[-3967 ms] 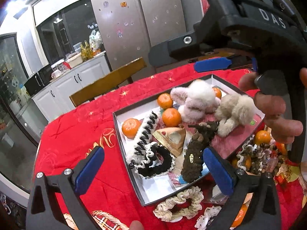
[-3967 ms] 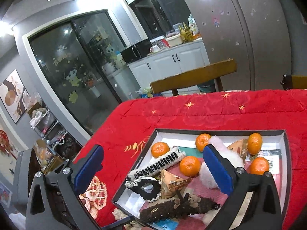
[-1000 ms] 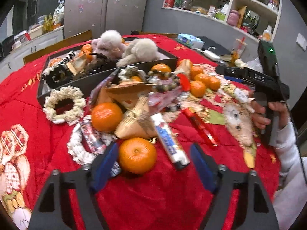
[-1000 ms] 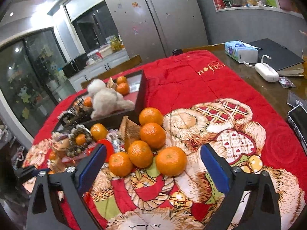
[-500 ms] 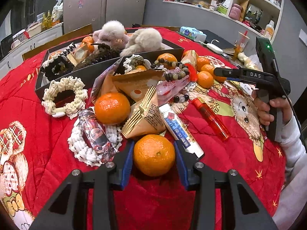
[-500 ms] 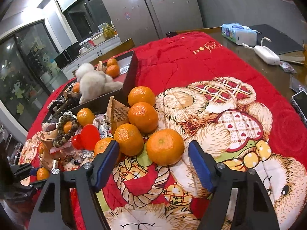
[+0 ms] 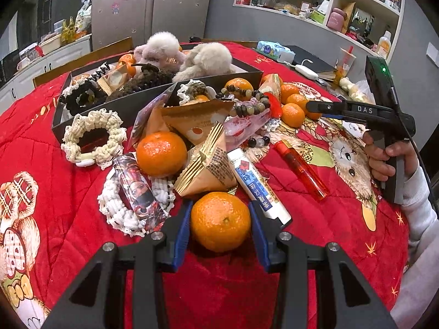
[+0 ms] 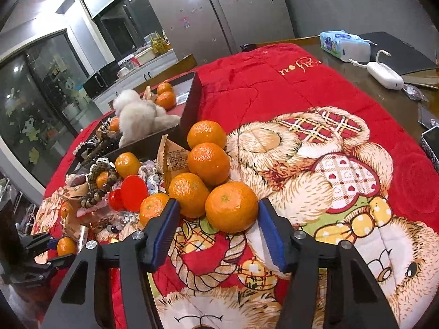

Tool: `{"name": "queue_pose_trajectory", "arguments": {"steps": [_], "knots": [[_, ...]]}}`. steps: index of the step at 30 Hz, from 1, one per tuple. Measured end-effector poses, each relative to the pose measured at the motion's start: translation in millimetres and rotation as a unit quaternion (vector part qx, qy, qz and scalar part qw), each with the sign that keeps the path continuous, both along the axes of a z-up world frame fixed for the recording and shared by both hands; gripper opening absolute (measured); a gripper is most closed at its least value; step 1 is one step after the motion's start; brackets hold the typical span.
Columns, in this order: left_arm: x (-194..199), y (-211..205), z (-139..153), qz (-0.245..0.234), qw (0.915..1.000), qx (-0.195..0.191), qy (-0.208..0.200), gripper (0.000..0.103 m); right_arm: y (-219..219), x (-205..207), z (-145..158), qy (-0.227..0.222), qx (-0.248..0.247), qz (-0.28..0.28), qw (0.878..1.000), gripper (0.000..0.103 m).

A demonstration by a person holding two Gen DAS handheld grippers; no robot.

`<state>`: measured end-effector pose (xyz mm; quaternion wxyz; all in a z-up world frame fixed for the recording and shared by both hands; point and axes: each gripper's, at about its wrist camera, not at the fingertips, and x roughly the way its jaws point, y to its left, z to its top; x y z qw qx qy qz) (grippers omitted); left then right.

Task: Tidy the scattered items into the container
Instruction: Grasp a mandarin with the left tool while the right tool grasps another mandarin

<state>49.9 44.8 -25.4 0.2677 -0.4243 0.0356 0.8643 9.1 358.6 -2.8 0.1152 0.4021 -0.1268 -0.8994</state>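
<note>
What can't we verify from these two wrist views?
- Left wrist: the box floor is hidden by its near wall and the plush toys.
- Right wrist: whether the right gripper touches the tangerine; left pad gap unclear.
- Left wrist: tube print is too small.

The right gripper (image 8: 218,230) sits low over the red bear-print blanket (image 8: 315,164), its blue-padded fingers (image 8: 270,235) spread either side of the nearest mandarin (image 8: 231,207); the right pad is about touching the fruit, the left one stands clear of it. Four more mandarins crowd just behind and to the left of it. Beyond them lies a tan triangular snack packet (image 8: 174,157), a red clip (image 8: 131,193) and a string of brown beads (image 8: 100,185). The dark box (image 8: 192,109) farther back holds a fluffy white plush (image 8: 140,118) and two mandarins. At far left the left gripper (image 8: 59,246) has its jaws around a small mandarin (image 8: 65,246).
</note>
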Motion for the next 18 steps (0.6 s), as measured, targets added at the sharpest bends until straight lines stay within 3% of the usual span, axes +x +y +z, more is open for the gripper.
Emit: {"name": "queue_pose_trajectory", "arguments": {"steps": [7,8,10,18], "knots": [[-0.3,-1.7,0.3,0.001,1.0000,0.001,0.000,0.042,-3.7,1.3,-2.9,-0.004,0.023,-0.002,1.000,0.053],[-0.3,-1.6,0.4,0.001,1.0000,0.001,0.000,0.042,-2.7,1.5,-2.9,-0.005,0.024,-0.006,1.000,0.051],[-0.3,-1.4,0.5,0.002,1.0000,0.001,0.000,0.042,-1.0,0.3,-3.7,-0.011,0.040,-0.021,0.999,0.035],[-0.4,-1.0,0.3,0.005,1.0000,0.002,0.001,0.042,3.1,-0.3,-3.4,-0.009,0.028,-0.020,0.999,0.035]]}}
